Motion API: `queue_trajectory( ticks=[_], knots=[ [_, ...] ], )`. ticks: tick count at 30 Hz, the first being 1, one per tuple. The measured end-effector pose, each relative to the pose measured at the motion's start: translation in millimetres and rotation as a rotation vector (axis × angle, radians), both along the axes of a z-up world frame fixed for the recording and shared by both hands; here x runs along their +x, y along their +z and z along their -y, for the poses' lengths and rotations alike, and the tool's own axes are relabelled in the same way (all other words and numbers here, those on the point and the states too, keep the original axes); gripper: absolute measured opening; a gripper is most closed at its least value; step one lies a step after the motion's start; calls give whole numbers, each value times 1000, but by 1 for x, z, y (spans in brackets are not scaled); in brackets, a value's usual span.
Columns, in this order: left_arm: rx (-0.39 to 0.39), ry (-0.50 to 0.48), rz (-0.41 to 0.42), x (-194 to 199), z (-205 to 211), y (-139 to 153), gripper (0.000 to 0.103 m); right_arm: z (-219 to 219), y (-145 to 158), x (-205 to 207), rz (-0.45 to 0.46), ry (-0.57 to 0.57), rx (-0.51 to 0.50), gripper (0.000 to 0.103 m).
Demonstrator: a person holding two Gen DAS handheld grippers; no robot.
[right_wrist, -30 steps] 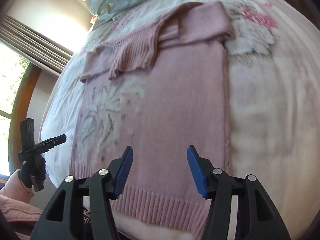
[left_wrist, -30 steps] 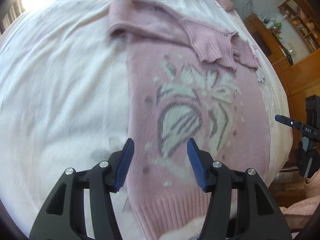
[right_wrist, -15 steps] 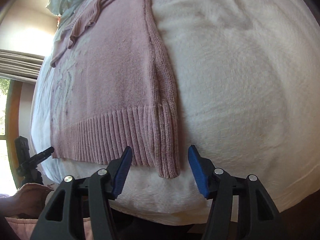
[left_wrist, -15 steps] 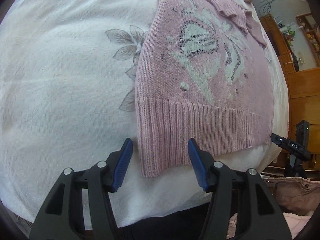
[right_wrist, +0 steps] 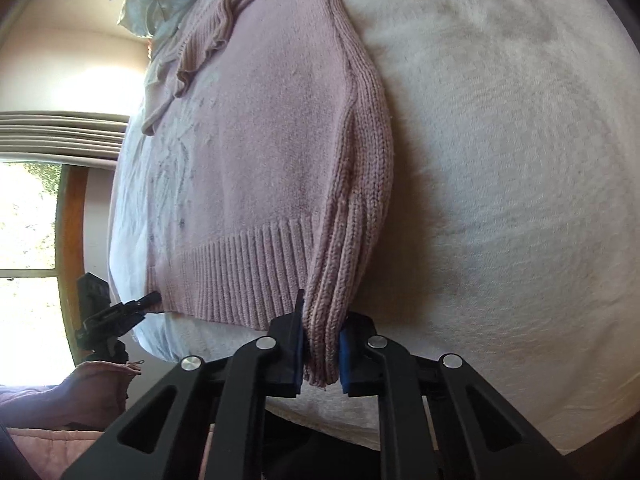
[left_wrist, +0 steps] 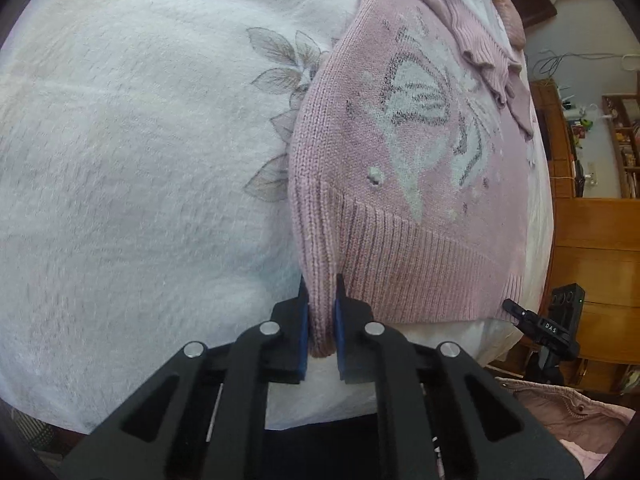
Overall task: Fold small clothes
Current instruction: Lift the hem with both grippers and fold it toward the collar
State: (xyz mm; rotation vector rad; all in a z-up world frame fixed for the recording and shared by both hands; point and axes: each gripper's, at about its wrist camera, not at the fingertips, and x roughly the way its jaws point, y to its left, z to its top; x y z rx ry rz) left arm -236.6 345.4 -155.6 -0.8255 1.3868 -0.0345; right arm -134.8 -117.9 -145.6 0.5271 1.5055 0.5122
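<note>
On the bed (left_wrist: 120, 160), seen from the left wrist camera, a pink knitted sweater (left_wrist: 420, 184) lies spread over a fuzzy white blanket printed with grey leaves (left_wrist: 276, 68). The left claw (left_wrist: 320, 320) is closed on the sweater's near left corner, its blue pads (left_wrist: 305, 328) pinching the ribbed hem so that the knit bunches into a ridge between them and rises a little off the blanket. The sweater front shows a pale butterfly motif (left_wrist: 424, 120), and a sleeve with a ruffled cuff (left_wrist: 480, 48) is folded across the chest at the far end. Beyond the hem's other corner the black body of the right claw (left_wrist: 540, 328) shows at the bed's edge, with wooden furniture (left_wrist: 592, 240) behind it. In the right wrist view, the right claw (right_wrist: 322, 344) is likewise clamped on the sweater (right_wrist: 260, 140), gripping the opposite hem corner, where the ribbed edge is gathered into thick vertical folds between the blue pads (right_wrist: 297, 344). The side seam runs away from the grip along the blanket (right_wrist: 500, 160), and the folded sleeve (right_wrist: 216, 20) lies across the top near a pale pillow (right_wrist: 140, 8). At the hem's far corner the left claw (right_wrist: 116, 316) appears as a dark shape beside a bright window (right_wrist: 28, 220), above a pink quilted sleeve (right_wrist: 92, 396).
</note>
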Motion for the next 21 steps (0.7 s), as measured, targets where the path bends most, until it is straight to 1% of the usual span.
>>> queue_trajectory(
  ticks=[3,7,12,14,16,19,21],
  knots=[
    [-38,9,67,4,-1,19,8,11,19,6,29,-53,107,12],
    [-49,32,153,17,-6,48,8,20,45,20,76,-107,208,12],
    [-25,46,220,42,-17,70,8,21,66,45,124,-139,254,12],
    [-6,48,231,53,-23,71,8,22,70,60,135,-154,267,12],
    [10,61,232,65,-31,69,8,19,71,76,144,-161,253,12],
    [24,96,218,84,-43,60,8,16,66,101,140,-178,248,12],
    [46,99,204,98,-49,53,8,15,59,119,128,-189,247,12]
  ],
)
